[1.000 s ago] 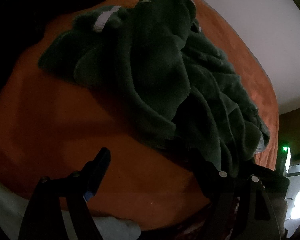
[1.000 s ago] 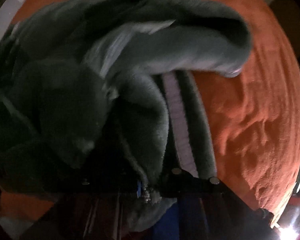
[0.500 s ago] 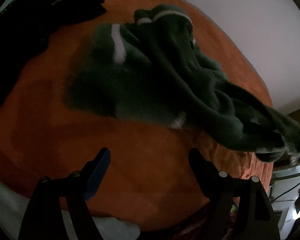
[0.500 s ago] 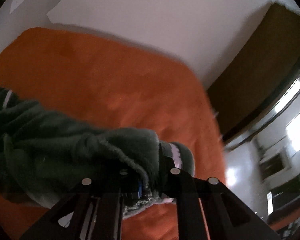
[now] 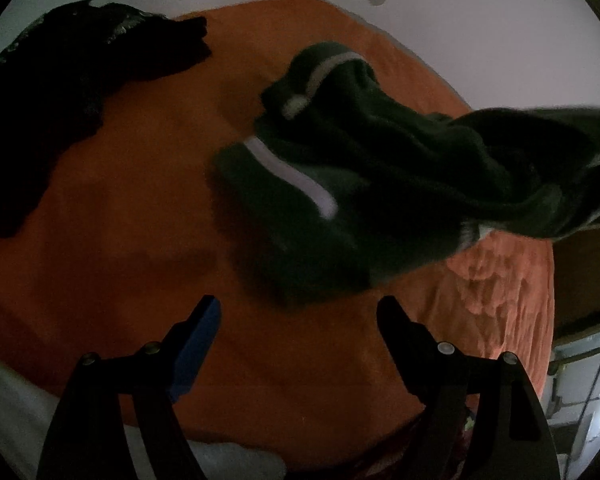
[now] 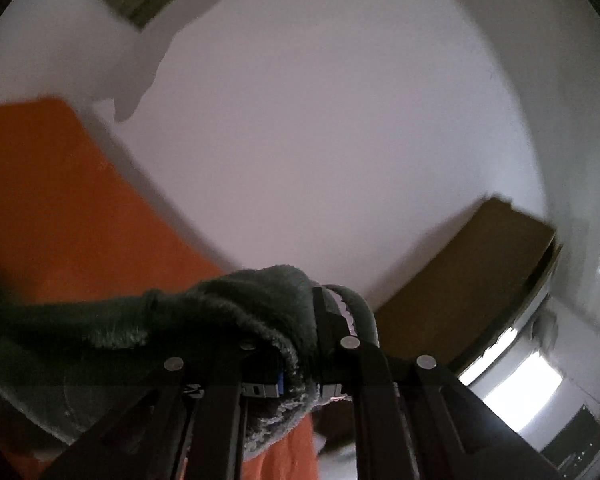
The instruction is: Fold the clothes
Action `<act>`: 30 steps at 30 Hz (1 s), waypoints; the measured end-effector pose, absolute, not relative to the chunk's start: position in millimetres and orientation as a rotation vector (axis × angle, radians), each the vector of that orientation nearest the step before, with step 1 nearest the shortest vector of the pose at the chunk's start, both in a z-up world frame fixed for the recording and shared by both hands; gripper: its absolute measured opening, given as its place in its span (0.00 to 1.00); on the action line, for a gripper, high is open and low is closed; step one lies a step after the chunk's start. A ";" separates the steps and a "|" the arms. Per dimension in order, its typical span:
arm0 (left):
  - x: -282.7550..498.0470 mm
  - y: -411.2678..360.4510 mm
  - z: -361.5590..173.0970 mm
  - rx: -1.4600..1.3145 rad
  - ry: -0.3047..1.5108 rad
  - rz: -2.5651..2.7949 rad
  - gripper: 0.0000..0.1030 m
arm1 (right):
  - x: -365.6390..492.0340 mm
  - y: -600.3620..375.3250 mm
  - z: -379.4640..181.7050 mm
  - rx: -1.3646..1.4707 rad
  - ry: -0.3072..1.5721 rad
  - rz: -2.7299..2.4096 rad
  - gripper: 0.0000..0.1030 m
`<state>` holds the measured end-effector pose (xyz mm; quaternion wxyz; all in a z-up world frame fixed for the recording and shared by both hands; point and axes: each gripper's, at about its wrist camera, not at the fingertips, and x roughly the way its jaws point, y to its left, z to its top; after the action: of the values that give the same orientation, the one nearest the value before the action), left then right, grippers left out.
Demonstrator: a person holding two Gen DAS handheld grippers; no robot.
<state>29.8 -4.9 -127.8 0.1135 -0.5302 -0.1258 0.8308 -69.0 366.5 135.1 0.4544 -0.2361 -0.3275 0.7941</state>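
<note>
Fleece garment (image 5: 380, 168) on bedspread (image 5: 140, 240) right; clothes pile (image 5: 80, 80) far left.

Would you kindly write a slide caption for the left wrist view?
Open left tool over an orange bedspread as a dark green fleece garment lifts away toward the right.

An orange bed cover (image 5: 132, 240) fills most of the left wrist view, smooth at the left and rumpled into small ridges at the lower right of the frame. A heap of black clothing (image 5: 72, 92) lies on it at the upper left, against the pale wall. The dark green fleece garment (image 5: 320, 200) with a white stripe rests partly on it at centre, its right end lifted off toward the right edge.
</note>
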 end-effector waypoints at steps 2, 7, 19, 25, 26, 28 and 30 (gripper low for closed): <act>31.7 -9.0 -122.4 -1.531 -0.380 2.462 0.80 | -74.1 353.0 157.4 -0.502 -0.846 1.965 0.08; 28.8 -11.4 -106.2 -1.442 -0.406 2.504 0.80 | -74.6 327.0 211.5 -0.339 -0.909 1.952 0.08; 62.7 -3.8 -34.9 -1.097 -0.241 2.679 0.80 | -47.9 316.8 336.4 -0.078 -0.920 1.910 0.08; 69.5 3.4 -4.2 -0.982 -0.196 2.674 0.80 | -10.8 309.1 377.7 -0.007 -0.901 1.937 0.08; 71.1 4.8 3.3 -0.940 -0.175 2.684 0.80 | -1.1 307.6 376.7 -0.006 -0.890 1.967 0.08; 74.3 9.1 15.5 -0.860 -0.124 2.699 0.80 | 15.3 299.7 370.8 -0.034 -0.879 2.042 0.08; 75.0 14.5 25.2 -0.780 -0.058 2.713 0.80 | 28.3 292.1 360.6 -0.078 -0.871 2.117 0.08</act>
<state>75.0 14.5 25.2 0.1581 -0.2728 -0.0204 0.9488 28.3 292.1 360.6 0.4129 -0.0312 -0.3466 0.8417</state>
